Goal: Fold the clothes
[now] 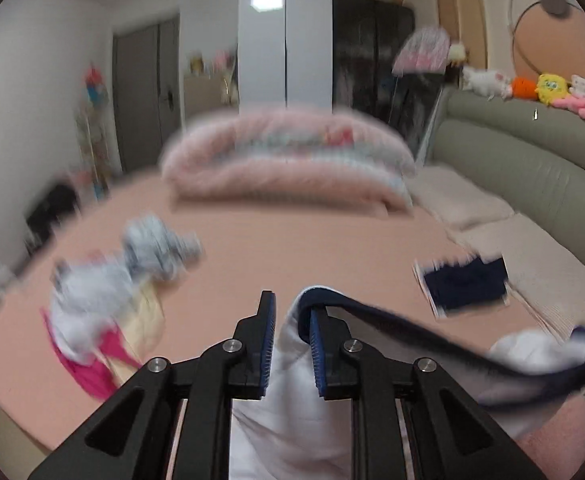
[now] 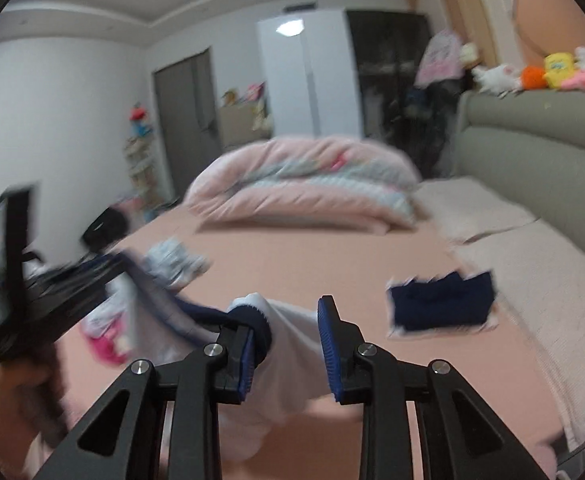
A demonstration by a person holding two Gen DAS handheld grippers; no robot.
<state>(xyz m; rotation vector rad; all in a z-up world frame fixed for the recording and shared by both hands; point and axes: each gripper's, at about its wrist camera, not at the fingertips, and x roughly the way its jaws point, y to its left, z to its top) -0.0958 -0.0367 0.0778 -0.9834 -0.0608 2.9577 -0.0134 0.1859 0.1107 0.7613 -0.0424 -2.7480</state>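
- Holding a white garment (image 1: pixel 288 384) with navy trim above the pink bed (image 1: pixel 292 248), our left gripper (image 1: pixel 291 316) pinches it.
- Our right gripper (image 2: pixel 288 322) clamps its other end, jaws narrow.

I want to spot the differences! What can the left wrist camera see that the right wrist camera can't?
Only the left wrist view shows the round grey disc on the peach wall.

Only the right wrist view shows the left claw from outside and the hand holding it.

Both show the white garment with navy trim hanging between the claws, the folded navy garment on the pink bed, the rolled pink quilt, the unfolded clothes pile and the plush toys.
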